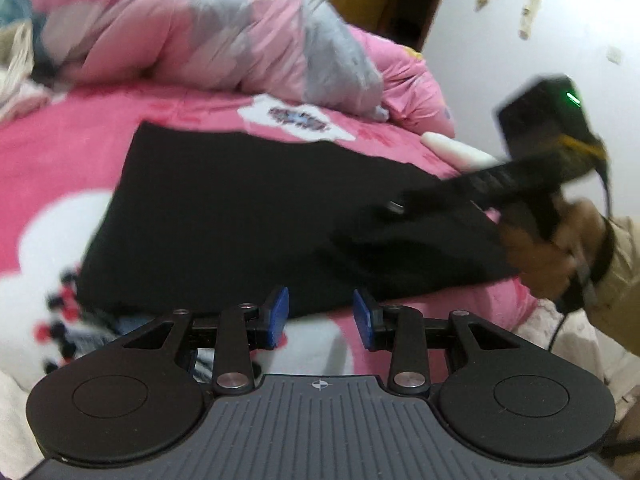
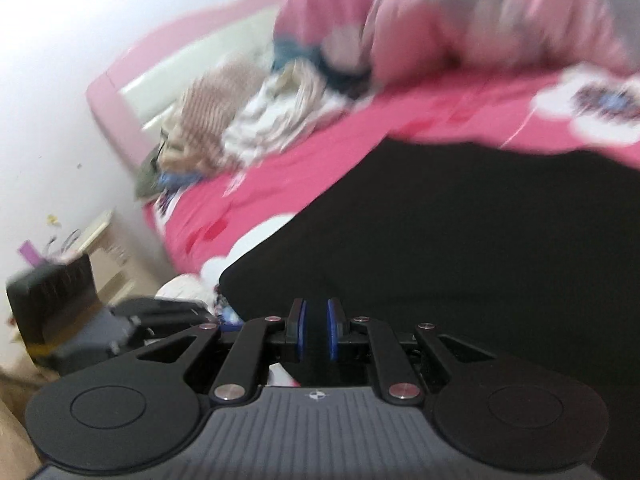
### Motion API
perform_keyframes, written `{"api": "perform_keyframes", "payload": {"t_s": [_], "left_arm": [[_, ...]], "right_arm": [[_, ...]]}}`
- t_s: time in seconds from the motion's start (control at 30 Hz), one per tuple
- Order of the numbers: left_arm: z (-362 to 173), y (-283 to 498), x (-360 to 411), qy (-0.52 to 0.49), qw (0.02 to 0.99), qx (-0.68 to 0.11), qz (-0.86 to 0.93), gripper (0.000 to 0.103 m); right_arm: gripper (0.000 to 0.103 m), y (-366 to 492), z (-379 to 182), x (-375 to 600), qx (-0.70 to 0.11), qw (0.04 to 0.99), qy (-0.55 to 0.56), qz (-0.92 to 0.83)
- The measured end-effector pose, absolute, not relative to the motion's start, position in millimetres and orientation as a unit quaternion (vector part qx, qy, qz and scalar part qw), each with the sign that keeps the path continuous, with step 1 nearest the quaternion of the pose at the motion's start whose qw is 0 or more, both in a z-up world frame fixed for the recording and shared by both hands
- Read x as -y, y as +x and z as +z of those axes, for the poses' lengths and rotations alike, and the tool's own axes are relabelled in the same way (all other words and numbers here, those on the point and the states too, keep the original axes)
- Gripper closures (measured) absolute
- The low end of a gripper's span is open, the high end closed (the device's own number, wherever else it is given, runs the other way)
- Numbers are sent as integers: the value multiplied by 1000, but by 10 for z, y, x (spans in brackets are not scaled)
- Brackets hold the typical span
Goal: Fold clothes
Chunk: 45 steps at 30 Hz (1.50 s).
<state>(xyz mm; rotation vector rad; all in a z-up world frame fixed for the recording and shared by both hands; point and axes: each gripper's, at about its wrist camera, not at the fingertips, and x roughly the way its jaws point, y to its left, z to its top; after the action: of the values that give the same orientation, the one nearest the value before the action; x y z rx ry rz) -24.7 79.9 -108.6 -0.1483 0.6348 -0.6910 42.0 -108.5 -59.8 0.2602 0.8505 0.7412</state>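
Black garment spread on the pink bed, one gripper pinching it, the other held apart above its near edge.

A black garment (image 1: 240, 216) is seen lying flat across the pink bed sheet (image 1: 60, 148), its near edge close to the bed's near edge and its far edge well short of the heaped pink-and-grey quilt (image 1: 224, 32). Bare sheet is left open to the garment's left and beyond its far edge. The left gripper (image 1: 321, 316) is held with its blue pads (image 1: 280, 312) spread, nothing between them, just over the garment's near edge. The right gripper (image 2: 316, 330) is nearly pressed together, with black cloth pinched between its pads. A pile of mixed clothes (image 2: 240, 120) is heaped at the headboard end.
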Motion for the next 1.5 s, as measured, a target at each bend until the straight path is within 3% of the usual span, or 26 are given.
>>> {"api": "perform_keyframes", "payload": {"t_s": [0.13,0.3,0.5,0.6,0.8,0.97,1.1,1.33,1.5], "left_arm": [[-1185,-188,-886,-110,883,-302,-342,68],[-1249,-132,-961,-131,873,-298,-364,68],[-1365,66,-1125,-204,841,-310,-395,68],[-1396,107,-1138,-217,835,-313,-398,68],[-1399,170,-1124,-222,829,-314,-406,68],[-1450,232,-1162,-242,819,-317,-414,68],[-1482,244,-1213,-261,808,-322,-419,68],[-1460,120,-1213,-258,810,-321,-417,68],[-1468,83,-1286,-267,804,-324,-420,68]], "right_arm": [[95,1201,-864,1070,-446,820,165,318],[93,1658,-692,1398,-414,849,228,235],[92,1332,-702,969,-485,776,143,377],[93,1632,-805,826,-497,765,135,386],[93,2598,-944,1021,-460,800,265,281],[91,2400,-809,1030,-463,772,283,330],[87,2279,-854,725,-507,749,209,372],[86,2938,-874,882,-456,815,261,243],[86,2426,-549,1186,-447,815,255,267]]}}
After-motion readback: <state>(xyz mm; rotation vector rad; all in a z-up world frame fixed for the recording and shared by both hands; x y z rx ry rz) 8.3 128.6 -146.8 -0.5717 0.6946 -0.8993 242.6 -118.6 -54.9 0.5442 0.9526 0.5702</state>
